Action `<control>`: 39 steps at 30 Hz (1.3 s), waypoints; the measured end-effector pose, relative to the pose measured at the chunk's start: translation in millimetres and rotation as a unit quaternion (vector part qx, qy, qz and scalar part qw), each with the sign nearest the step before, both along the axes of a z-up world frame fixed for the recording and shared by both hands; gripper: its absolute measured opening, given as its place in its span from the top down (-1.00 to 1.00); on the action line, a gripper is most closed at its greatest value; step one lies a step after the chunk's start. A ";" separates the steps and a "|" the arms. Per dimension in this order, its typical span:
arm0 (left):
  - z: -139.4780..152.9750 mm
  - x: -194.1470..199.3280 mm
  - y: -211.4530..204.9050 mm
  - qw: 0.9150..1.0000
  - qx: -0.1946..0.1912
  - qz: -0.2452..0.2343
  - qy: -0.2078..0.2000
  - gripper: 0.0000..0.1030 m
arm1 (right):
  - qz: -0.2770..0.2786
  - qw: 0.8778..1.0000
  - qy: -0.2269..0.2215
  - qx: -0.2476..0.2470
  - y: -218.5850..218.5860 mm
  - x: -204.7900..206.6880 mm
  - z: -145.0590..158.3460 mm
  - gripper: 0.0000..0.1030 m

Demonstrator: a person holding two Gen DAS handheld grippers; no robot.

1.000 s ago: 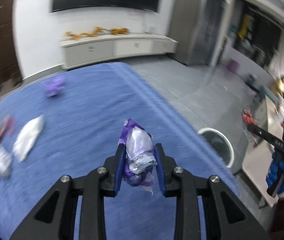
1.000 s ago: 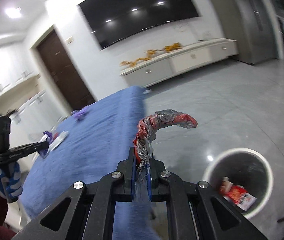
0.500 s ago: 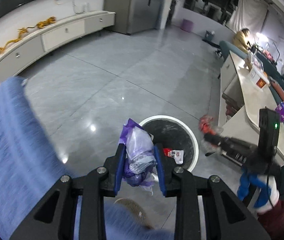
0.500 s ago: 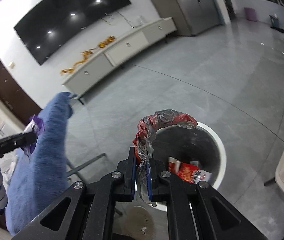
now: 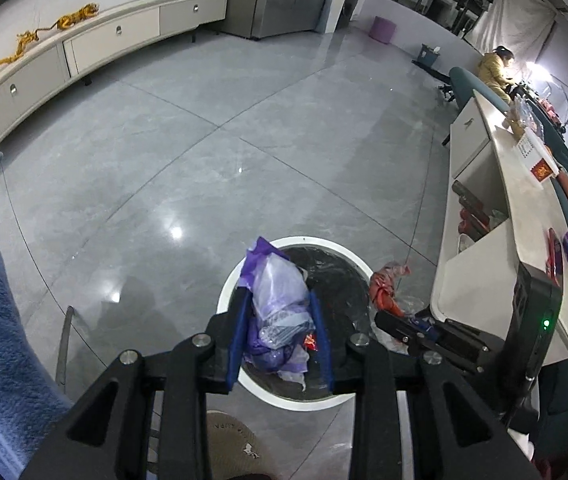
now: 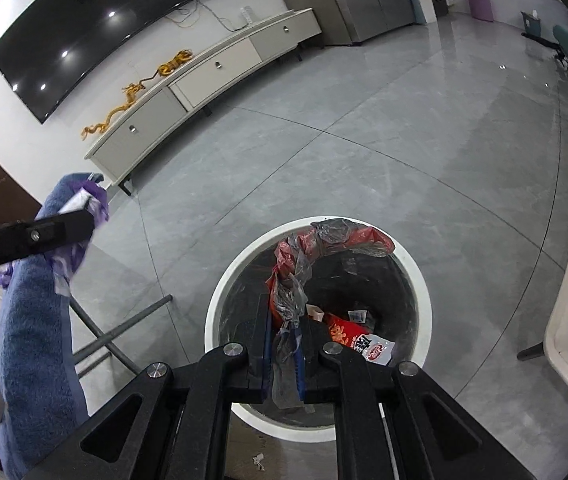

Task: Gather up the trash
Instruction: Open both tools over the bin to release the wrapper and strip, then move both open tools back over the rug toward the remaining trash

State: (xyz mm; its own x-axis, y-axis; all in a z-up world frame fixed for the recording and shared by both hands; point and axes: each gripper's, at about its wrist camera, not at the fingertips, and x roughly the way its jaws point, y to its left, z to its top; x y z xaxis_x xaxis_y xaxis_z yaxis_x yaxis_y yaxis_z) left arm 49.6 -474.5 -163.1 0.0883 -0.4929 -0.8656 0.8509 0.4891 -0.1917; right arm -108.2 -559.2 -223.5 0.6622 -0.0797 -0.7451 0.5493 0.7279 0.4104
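Here, a crumpled purple wrapper point(image 5: 280, 304) sits pinched in my left gripper point(image 5: 280, 334) above the white-rimmed trash bin point(image 5: 226, 292), while my right gripper point(image 6: 284, 354) clamps a red-and-clear plastic wrapper point(image 6: 296, 268) over the same bin (snack packets point(image 6: 360, 340) inside), beside the blue-covered table point(image 6: 40, 320).

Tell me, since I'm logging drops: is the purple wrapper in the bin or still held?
Still held. The purple wrapper sits clamped between the left gripper fingers, above the white-rimmed bin, not among the trash inside.
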 end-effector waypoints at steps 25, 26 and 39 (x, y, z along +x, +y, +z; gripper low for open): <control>94.6 -15.1 89.8 0.995 -0.090 0.018 -0.048 -0.18 | -0.018 0.996 -0.059 -0.066 29.9 -33.0 98.0 0.09; 100.4 -14.3 100.1 0.994 -0.095 0.021 -0.054 -0.18 | -0.013 0.995 -0.068 -0.074 37.5 -33.8 110.3 0.09; 159.4 22.4 295.8 0.972 -0.142 0.141 -0.120 -0.23 | 0.085 0.977 -0.139 -0.140 139.7 -2.8 211.2 -0.06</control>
